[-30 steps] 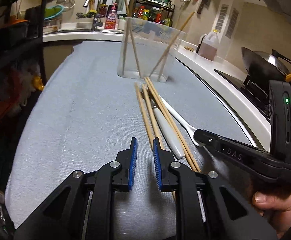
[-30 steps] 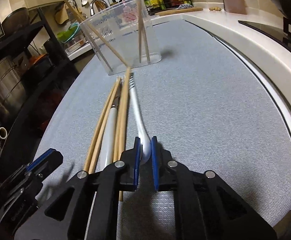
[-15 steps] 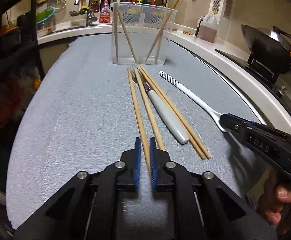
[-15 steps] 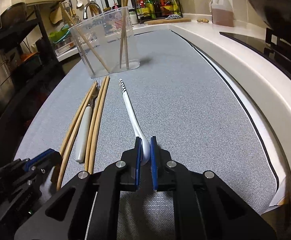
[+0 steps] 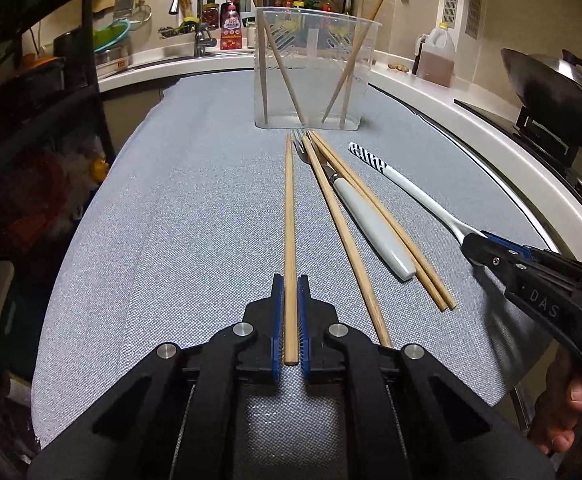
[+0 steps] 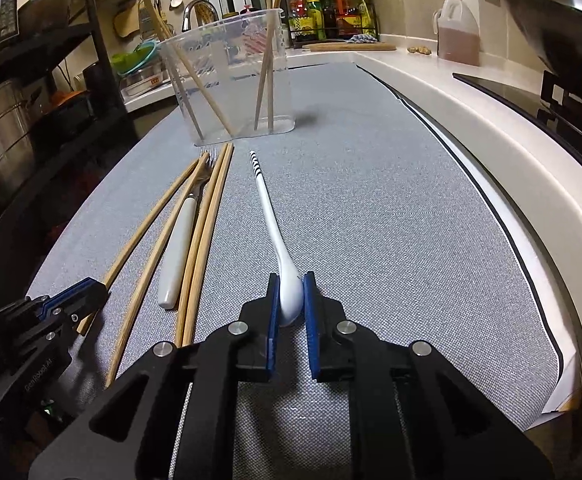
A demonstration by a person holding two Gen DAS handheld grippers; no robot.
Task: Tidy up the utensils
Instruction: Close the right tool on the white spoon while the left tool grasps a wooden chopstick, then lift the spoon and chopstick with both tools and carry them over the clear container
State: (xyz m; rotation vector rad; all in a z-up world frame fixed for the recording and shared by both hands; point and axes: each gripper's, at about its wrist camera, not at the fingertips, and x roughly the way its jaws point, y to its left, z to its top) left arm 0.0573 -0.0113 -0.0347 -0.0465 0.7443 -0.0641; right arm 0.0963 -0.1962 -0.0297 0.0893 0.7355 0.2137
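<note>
My left gripper (image 5: 290,312) is shut on a wooden chopstick (image 5: 289,216) that points toward the clear plastic holder (image 5: 311,76), which has several chopsticks standing in it. Three more chopsticks (image 5: 347,232) and a white-handled fork (image 5: 371,224) lie on the grey mat beside it. My right gripper (image 6: 291,300) is shut on the bowl end of a white spoon (image 6: 269,212) with a striped handle tip. In the left wrist view the right gripper (image 5: 487,246) sits at the right, on the spoon (image 5: 411,188). The left gripper (image 6: 71,300) shows at the lower left of the right wrist view.
A grey mat (image 6: 371,220) covers the counter. Beyond the holder (image 6: 231,80) are a sink tap (image 5: 189,4) and a rack of bottles (image 6: 331,8). An oil jug (image 5: 435,56) and a wok (image 5: 551,88) stand at the right. Dark shelving (image 5: 31,120) lines the left.
My left gripper closed on one chopstick and drew it left, away from the others. The right gripper, holding the spoon, swung it right, clear of the chopstick pile.
</note>
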